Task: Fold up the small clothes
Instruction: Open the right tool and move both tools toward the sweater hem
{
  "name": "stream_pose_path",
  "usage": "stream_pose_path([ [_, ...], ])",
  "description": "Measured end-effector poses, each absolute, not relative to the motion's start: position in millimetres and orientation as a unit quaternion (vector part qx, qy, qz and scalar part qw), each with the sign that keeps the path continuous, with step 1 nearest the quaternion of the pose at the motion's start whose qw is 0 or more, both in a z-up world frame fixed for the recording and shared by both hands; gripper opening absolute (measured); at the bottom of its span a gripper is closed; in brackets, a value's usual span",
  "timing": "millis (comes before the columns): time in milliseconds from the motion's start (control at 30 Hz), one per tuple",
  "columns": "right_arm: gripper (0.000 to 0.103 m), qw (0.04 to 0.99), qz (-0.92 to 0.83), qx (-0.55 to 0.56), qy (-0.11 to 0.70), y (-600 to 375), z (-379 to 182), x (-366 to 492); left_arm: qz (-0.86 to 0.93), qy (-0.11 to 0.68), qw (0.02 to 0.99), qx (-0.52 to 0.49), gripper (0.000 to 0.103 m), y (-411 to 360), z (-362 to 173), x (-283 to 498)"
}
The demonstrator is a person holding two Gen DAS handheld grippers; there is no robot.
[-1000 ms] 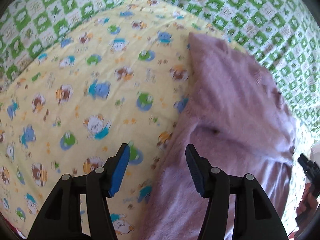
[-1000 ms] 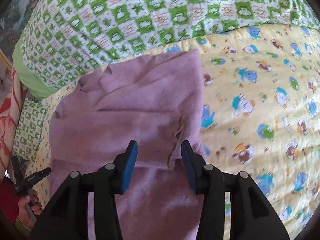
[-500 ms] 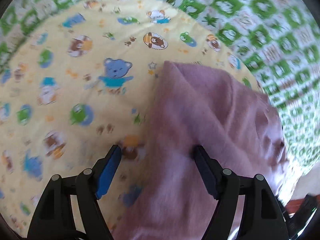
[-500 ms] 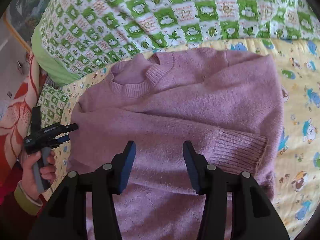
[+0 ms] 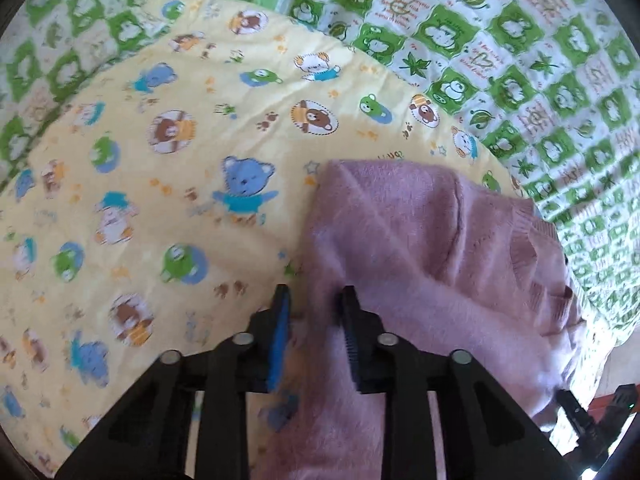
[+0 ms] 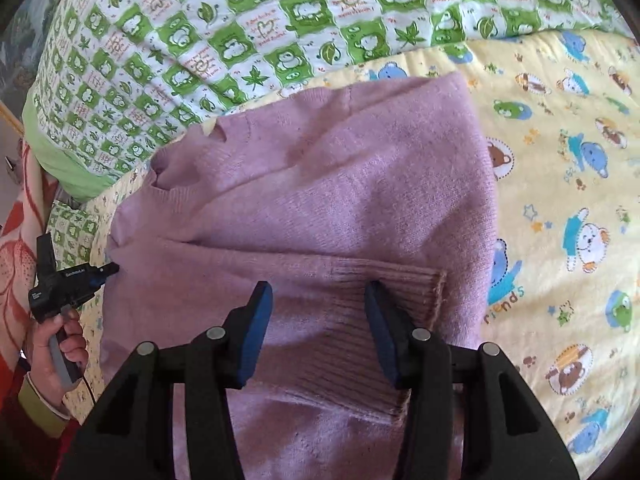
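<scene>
The left gripper (image 5: 314, 300) fingers have just been closing narrow over the soft purple knitted sweater's (image 5: 420, 248) edge; they may grab the yellow bear-print sheet (image 5: 180, 160) too. The right gripper (image 6: 318, 300) fingers stand half open above the ribbed cuff (image 6: 404, 280), holding nothing.

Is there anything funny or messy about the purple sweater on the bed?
A little. The purple sweater lies crooked on the yellow bear blanket, its ribbed cuff folded across the front and its collar rumpled. No holes or stains show.

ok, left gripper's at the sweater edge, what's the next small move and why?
Probably close the left gripper fully on the pink sweater's edge: its jaws have just been closing with that edge between them. The right gripper hangs open over the ribbed cuff.
</scene>
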State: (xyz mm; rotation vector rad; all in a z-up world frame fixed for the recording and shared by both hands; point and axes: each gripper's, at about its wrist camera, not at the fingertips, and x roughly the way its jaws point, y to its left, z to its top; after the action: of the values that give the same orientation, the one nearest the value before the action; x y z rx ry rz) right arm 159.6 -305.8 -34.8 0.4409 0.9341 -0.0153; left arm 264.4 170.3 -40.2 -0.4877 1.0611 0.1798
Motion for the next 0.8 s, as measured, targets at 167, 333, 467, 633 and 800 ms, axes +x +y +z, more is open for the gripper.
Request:
stream_pose_path([
  [167,0.051,0.873,-0.003,0.221,0.435,-306.5,-14.3,133.3,0.074,0.496,0.840,-0.204,0.060,164.6,-28.6,202.3],
  [333,0.056,0.873,-0.008,0.214,0.439,-302.6,-7.2,84.9,0.048,0.525,0.827,-0.193,0.061,152.7,-40.4,129.0],
  [467,0.056,0.865,-0.017,0.223,0.449,-298.3,-11.8,43.1,0.039,0.548,0.813,-0.191,0.062,147.3,-52.8,75.6],
  [633,0.056,0.859,-0.027,0.230,0.457,-287.9,-18.2,-6.9,0.028,0.564,0.803,-0.191,0.066,137.3,-59.7,16.4],
  [800,0.056,0.855,-0.038,0.229,0.464,-282.1,-22.3,-57.2,0.017,0.576,0.796,-0.183,0.070,127.5,-66.0,-22.3],
])
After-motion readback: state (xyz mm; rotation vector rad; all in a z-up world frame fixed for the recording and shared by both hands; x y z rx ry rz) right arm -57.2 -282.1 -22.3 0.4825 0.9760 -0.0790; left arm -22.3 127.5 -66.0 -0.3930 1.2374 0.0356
